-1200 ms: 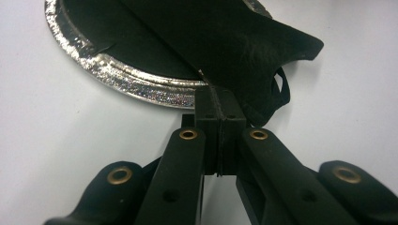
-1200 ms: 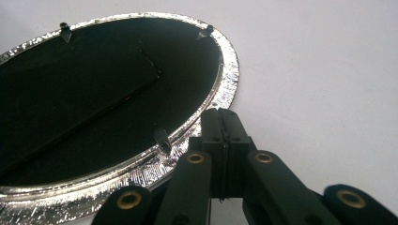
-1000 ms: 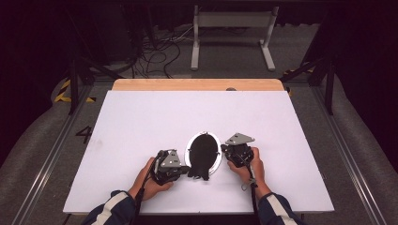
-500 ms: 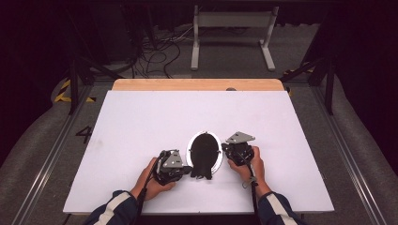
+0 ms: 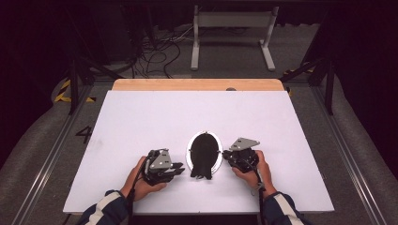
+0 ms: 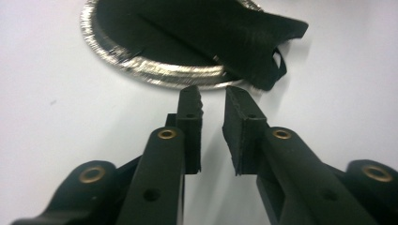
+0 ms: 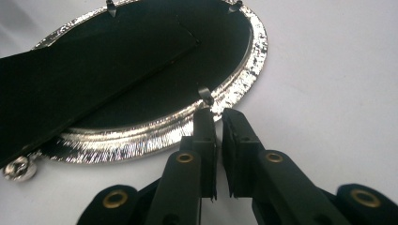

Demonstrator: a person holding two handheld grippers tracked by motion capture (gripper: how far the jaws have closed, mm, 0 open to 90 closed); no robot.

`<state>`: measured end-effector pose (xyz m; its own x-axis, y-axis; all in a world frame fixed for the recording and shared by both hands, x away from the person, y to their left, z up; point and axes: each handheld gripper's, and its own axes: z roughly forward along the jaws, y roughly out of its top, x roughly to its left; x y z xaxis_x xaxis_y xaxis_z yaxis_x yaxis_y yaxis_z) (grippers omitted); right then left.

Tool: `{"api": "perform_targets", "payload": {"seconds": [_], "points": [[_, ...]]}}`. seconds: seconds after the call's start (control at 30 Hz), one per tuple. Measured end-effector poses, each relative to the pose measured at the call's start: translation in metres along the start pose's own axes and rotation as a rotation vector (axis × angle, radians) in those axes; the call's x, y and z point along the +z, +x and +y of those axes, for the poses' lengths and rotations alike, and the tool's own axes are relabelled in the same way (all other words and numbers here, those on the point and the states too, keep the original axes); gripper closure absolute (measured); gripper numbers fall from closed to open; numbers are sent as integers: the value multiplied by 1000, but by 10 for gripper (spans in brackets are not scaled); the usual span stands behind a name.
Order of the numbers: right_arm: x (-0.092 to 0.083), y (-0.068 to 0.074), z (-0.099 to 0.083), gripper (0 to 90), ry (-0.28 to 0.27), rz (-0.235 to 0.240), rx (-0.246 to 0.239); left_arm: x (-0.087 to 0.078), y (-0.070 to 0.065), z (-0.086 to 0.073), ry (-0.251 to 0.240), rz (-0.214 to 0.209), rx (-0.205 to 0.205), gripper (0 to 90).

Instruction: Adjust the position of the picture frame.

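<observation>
An oval silver picture frame (image 5: 189, 152) lies face down near the front of the white table, its black backing (image 5: 205, 147) up. In the left gripper view its rim (image 6: 159, 75) and black easel stand (image 6: 220, 33) lie just ahead of my left gripper (image 6: 213, 96). The jaws have just been opening and show a narrow gap with nothing in it. My left gripper (image 5: 179, 168) sits left of the frame's near end. My right gripper (image 5: 226, 157) is at the frame's right edge; its tips (image 7: 219, 115) are against the rim (image 7: 141, 136) by a small metal clip (image 7: 205, 96). Its jaws have just been opening, slightly parted and holding nothing.
The white table top (image 5: 187, 112) spreads wide on all sides of the frame. A wooden strip (image 5: 197, 85) runs along its far edge. Beyond it, cables (image 5: 155, 51) and a white metal stand (image 5: 232, 33) sit on the dark floor.
My left gripper has drawn back a little to the left, away from the frame's near end. The right gripper and the frame stay where they were.
</observation>
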<state>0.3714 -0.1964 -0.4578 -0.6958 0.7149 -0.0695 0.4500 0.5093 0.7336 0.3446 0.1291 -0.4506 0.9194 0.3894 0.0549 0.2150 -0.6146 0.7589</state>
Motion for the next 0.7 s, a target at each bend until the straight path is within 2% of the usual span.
{"api": "perform_targets", "payload": {"seconds": [0.1, 0.13, 0.17, 0.23, 0.27, 0.37, 0.4, 0.43, 0.47, 0.5, 0.57, 0.7], "points": [[-7, 0, -3, 822, 4, 15, -5, -8, 2, -6, -4, 16, -12, 678], [-7, 0, -3, 822, 4, 15, -5, -12, 4, -9, -5, 25, -10, 678], [-9, 0, -4, 817, 0, 22, -7, -16, 5, -12, -8, 37, -14, 630], [-16, 2, -5, 803, -8, 39, -6, -24, 7, -18, -15, 59, -22, 590], [-21, 3, -7, 795, -13, 50, -3, -27, 8, -21, -15, 71, -23, 514], [-26, 5, -9, 779, -15, 63, -4, -37, 10, -29, -18, 96, -40, 435], [-29, 6, -10, 767, -17, 67, -6, -41, 11, -33, -21, 105, -48, 435], [-34, 8, -13, 750, -18, 83, 3, -47, 12, -40, -25, 129, -67, 381], [-35, 9, -14, 744, -19, 87, 6, -50, 13, -44, -32, 138, -78, 373], [-37, 9, -16, 743, -20, 93, 14, -50, 13, -44, -32, 138, -78, 357], [-38, 10, -17, 738, -20, 105, 21, -55, 13, -54, -38, 148, -115, 324], [-40, 17, -21, 725, -5, 133, 23, -65, 11, -68, -33, 166, -148, 248]]}}
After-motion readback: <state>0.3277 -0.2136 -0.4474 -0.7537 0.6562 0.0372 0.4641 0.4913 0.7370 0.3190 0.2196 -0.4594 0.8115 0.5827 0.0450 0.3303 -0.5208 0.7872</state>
